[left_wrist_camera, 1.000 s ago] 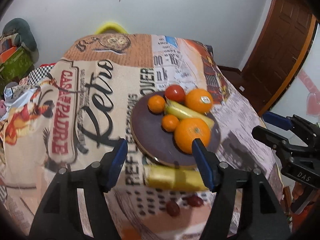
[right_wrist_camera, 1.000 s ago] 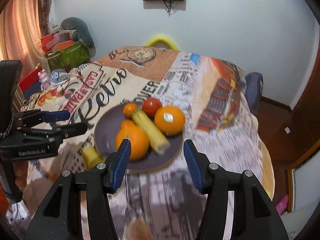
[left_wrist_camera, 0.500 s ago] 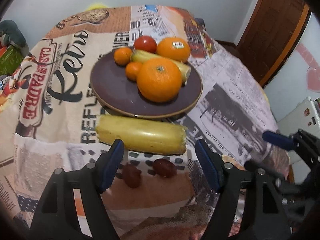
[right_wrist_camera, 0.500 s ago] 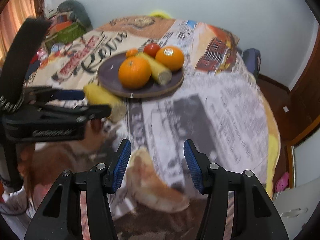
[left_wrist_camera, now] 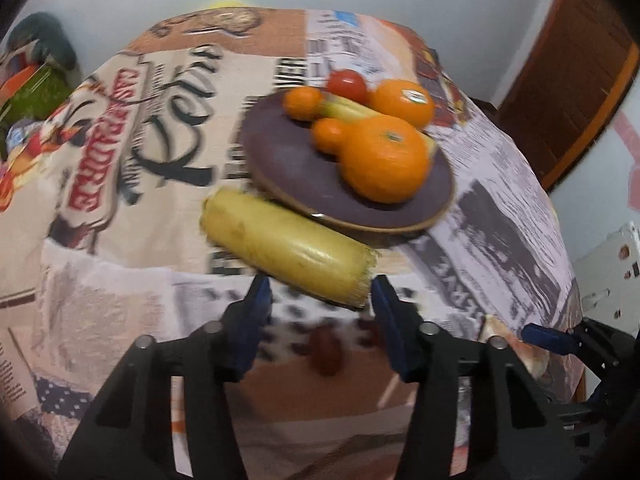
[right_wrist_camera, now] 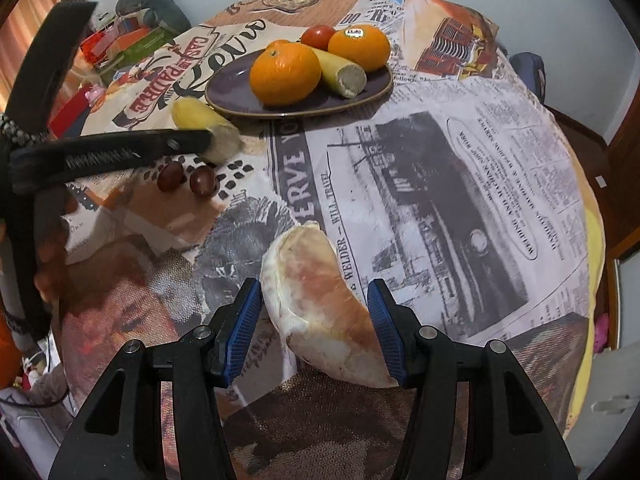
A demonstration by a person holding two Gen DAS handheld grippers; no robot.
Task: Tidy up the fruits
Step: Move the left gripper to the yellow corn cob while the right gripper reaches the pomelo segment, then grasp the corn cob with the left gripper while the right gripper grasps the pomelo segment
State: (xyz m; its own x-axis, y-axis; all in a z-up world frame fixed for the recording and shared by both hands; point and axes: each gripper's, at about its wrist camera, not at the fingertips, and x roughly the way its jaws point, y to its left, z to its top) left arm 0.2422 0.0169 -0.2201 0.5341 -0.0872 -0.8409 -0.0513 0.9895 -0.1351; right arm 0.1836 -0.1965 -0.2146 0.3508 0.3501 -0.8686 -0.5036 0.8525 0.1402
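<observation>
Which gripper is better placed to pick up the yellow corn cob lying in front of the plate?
Left. The left gripper sits right at the corn cob, whose near end lies between its open jaws, which have just been closing. The right gripper straddles the pastry, farther from the plate.

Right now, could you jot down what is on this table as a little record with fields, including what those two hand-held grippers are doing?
surface: round table under a newsprint-pattern cloth
plate: dark purple, holding oranges, a tomato and a yellow cob-like piece
beside plate: yellow cob lying on the cloth
near cob: two small dark red fruits
front: pale pink-blushed fruit lying on the cloth
left hand-held gripper: jaws just closing, astride the cob's near end, grip unclear
right hand-held gripper: jaws astride the pale fruit, contact unclear
</observation>
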